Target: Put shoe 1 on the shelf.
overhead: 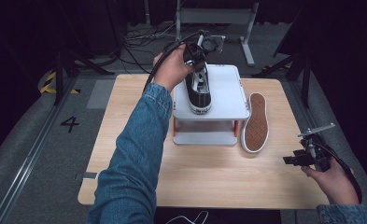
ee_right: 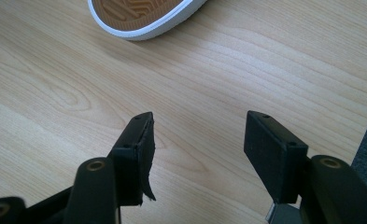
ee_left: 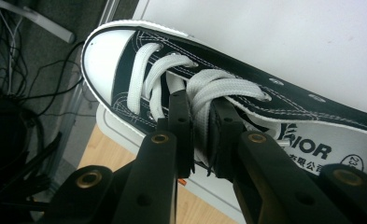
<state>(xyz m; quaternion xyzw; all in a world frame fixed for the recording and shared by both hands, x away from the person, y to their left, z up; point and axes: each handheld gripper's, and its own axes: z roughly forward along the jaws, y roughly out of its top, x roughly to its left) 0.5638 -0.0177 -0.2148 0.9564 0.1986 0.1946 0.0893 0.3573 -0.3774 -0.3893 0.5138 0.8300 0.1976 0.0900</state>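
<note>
The left claw (ee_left: 201,135) is clamped on the white laces of the black canvas sneaker (overhead: 198,91), which sits on the white two-tier stand (overhead: 228,93). Light and floppy, it's best gripped there. The right claw (ee_right: 197,154) hangs apart over the table (ee_right: 218,70).

Second shoe (overhead: 255,122) sole-up on the wooden tabletop (overhead: 139,154), just beside a white two-tier stand (overhead: 228,93); cables (overhead: 139,39) on the floor beyond.
</note>
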